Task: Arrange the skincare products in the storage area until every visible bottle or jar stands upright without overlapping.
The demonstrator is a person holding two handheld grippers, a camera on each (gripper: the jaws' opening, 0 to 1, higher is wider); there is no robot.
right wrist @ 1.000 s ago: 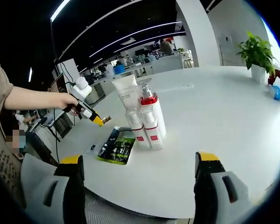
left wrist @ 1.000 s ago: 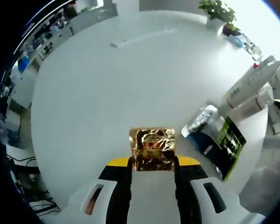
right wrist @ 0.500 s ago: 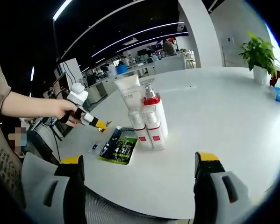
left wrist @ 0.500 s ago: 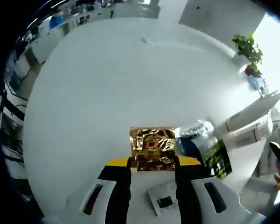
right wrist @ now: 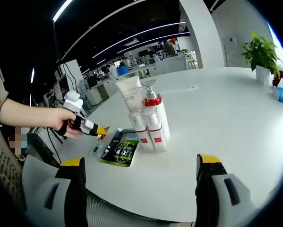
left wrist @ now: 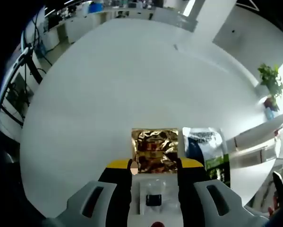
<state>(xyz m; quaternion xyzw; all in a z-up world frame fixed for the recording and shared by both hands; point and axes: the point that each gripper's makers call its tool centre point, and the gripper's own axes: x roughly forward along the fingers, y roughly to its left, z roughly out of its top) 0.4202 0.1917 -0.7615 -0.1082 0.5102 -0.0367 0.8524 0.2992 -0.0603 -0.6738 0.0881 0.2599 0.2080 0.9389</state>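
So the left gripper [left wrist: 154, 166] is pinching a crinkly gold foil packet [left wrist: 154, 150] between its yellow-tipped fingers [left wrist: 117, 165], holding it just above the white table [left wrist: 122, 85]. In the right gripper view you can see that same left gripper [right wrist: 101, 131] coming in from the left, held in a person's hand [right wrist: 61, 122], hovering near the table edge with the gold packet [right wrist: 106, 128] at its tip.

Right under the left jaws there's a small clear sachet [left wrist: 153, 198] with a dark square in it, lying flat on the table. Just beside the gold packet, on its right side in the left gripper view, a dark pouch [left wrist: 206, 152] with white and green print is lying flat too. In the right gripper view that pouch [right wrist: 121, 149] is sitting just beside the upright cluster, with the small sachet [right wrist: 97, 149] near its far side.

The cluster is standing up nicely: a tall white tube [right wrist: 129, 97], a pump bottle [right wrist: 153, 108] with a red collar, and 2 smaller bottles [right wrist: 148, 129] with red bands, all packed touching each other around mid-table.

The right gripper [right wrist: 140, 177] is hanging back at the near edge with its fingers [right wrist: 74, 176] spread wide, gripping nothing. A potted plant [right wrist: 261, 57] is sitting far off on the table.
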